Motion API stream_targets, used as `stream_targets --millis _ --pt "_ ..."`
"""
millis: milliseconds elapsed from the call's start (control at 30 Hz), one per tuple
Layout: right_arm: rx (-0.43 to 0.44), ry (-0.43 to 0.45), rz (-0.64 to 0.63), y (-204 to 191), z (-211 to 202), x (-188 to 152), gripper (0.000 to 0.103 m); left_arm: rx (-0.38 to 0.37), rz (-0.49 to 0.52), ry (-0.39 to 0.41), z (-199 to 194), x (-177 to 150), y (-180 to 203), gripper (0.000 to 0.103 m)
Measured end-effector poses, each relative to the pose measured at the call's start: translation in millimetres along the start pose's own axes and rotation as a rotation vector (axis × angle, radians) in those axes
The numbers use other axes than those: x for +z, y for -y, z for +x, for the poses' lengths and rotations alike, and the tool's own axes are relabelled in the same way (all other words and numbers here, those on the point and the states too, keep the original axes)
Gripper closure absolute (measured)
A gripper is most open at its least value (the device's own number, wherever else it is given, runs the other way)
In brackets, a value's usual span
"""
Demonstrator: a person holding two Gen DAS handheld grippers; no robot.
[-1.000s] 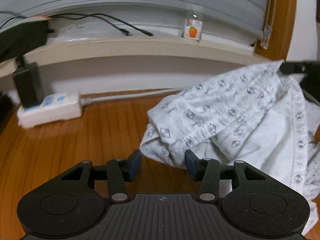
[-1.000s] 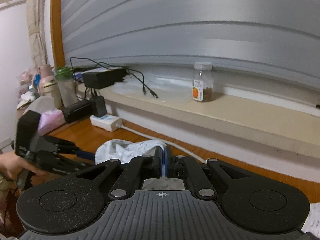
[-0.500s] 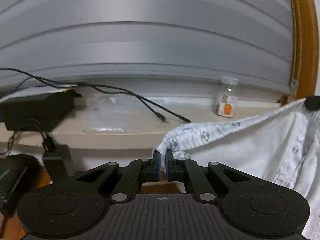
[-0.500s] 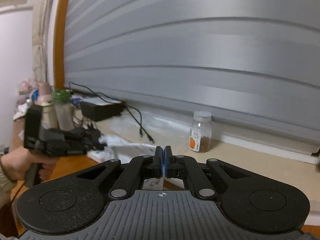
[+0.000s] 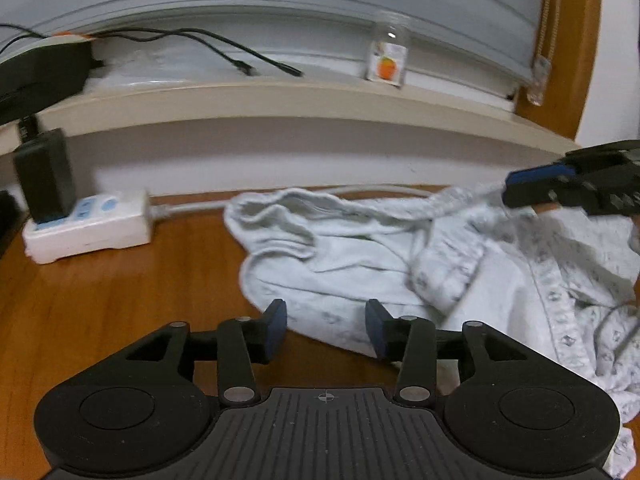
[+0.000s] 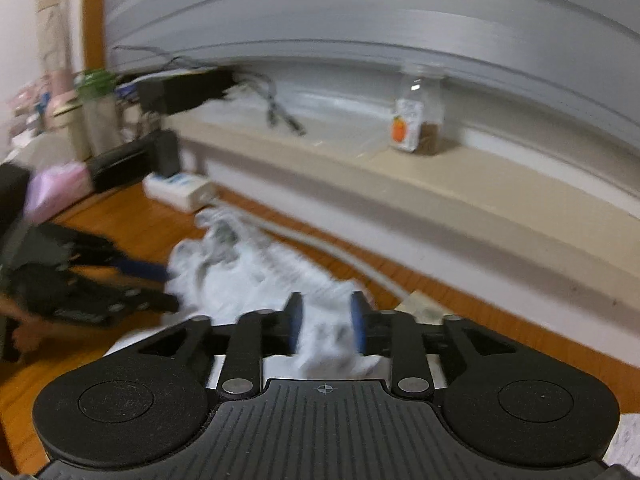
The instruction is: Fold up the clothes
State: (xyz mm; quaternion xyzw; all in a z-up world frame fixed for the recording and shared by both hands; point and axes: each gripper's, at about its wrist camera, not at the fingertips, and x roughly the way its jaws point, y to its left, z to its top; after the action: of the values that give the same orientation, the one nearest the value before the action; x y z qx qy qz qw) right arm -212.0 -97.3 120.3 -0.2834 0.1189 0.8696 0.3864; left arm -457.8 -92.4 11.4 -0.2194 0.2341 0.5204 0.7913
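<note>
A white garment with a small diamond print [image 5: 460, 264] lies crumpled on the wooden table [image 5: 120, 300]. My left gripper [image 5: 326, 328] is open, its blue pads just short of the garment's near edge. In the right wrist view the garment [image 6: 256, 268] is blurred by motion. My right gripper [image 6: 325, 322] is open with a fold of the cloth loose between its fingers. The right gripper also shows in the left wrist view [image 5: 568, 188], above the garment's far right part. The left gripper shows in the right wrist view [image 6: 120, 284] at the garment's left end.
A white power strip [image 5: 88, 228] with a black adapter sits at the table's back left, its cable running behind the garment. A beige ledge [image 5: 280, 100] holds a small jar [image 5: 386, 60], black cables and a black box. Bottles and a pink item [image 6: 60, 184] stand at far left.
Half a second ago both grippers were shut on the garment and held it up stretched. Now both are open and low, and the garment lies on the table.
</note>
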Motion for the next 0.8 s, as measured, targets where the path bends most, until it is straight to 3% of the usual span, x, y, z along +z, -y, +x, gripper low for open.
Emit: stream_targets --millis 267,433,500,800 --pt "0.098 -0.054 0.062 -23 -21 -36 0.064 0.011 0.026 0.001 4 -1 15 0.052" --pt "0.134 -0.058 0.072 -41 -27 -54 0.060 0.035 0.037 0.009 -5 -6 15 0.032" --pt "0.143 -0.056 0.090 -44 -29 -59 0.059 0.047 0.027 0.012 -9 -7 10 0.029" --pt "0.201 -0.039 0.137 -57 -29 -69 0.058 0.085 -0.022 -0.006 -9 -7 -7 0.032"
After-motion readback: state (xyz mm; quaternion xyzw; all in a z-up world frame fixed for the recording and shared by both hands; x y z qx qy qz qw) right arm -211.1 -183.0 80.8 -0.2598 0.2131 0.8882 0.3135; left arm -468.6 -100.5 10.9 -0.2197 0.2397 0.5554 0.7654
